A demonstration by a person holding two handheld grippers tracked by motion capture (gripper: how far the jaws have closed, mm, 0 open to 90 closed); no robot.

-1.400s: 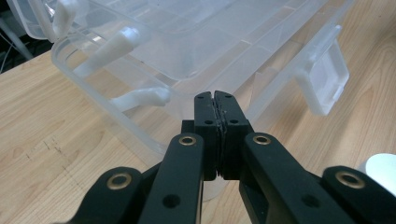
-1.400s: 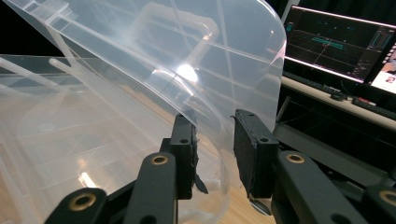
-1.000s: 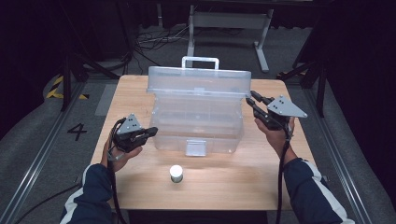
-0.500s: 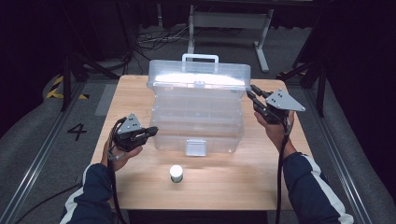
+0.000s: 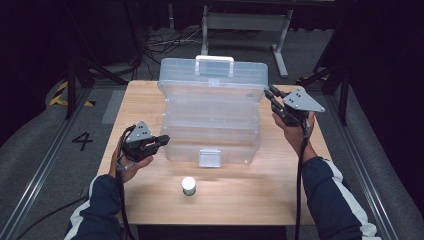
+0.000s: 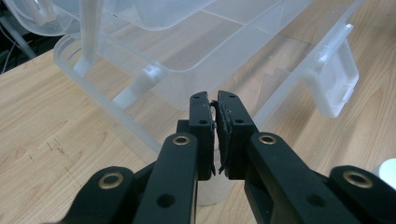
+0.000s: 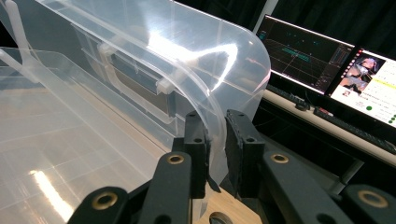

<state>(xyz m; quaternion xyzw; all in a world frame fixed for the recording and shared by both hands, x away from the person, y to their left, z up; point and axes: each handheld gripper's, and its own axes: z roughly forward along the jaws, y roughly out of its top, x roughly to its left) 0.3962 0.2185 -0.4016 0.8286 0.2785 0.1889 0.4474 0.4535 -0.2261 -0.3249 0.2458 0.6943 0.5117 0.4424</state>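
1. a clear plastic toolbox [image 5: 212, 122] stands in the middle of a wooden table [image 5: 150, 100], its lid [image 5: 212, 80] raised and tipped back toward the far edge, with a white handle on top.
2. the left gripper [image 5: 162, 140] sits at the box's near left corner, held by the person's left hand [image 5: 130, 160]. in the left gripper view its jaws [image 6: 215, 112] are drawn nearly together, with a thin clear edge of the box's lower rim [image 6: 140, 135] caught between the pads.
3. the right gripper [image 5: 272, 95] is at the lid's right end, held by the right hand [image 5: 292, 127]. in the right gripper view its jaws [image 7: 215, 135] straddle the curved clear edge of the lid [image 7: 210, 93]; they have just been closing, and the pads sit against the plastic on both sides.
4. a white latch [image 5: 209, 158] hangs at the middle of the box's front wall.
5. a small white cylinder [image 5: 188, 185] stands on the table just in front of the box, apart from both grippers.
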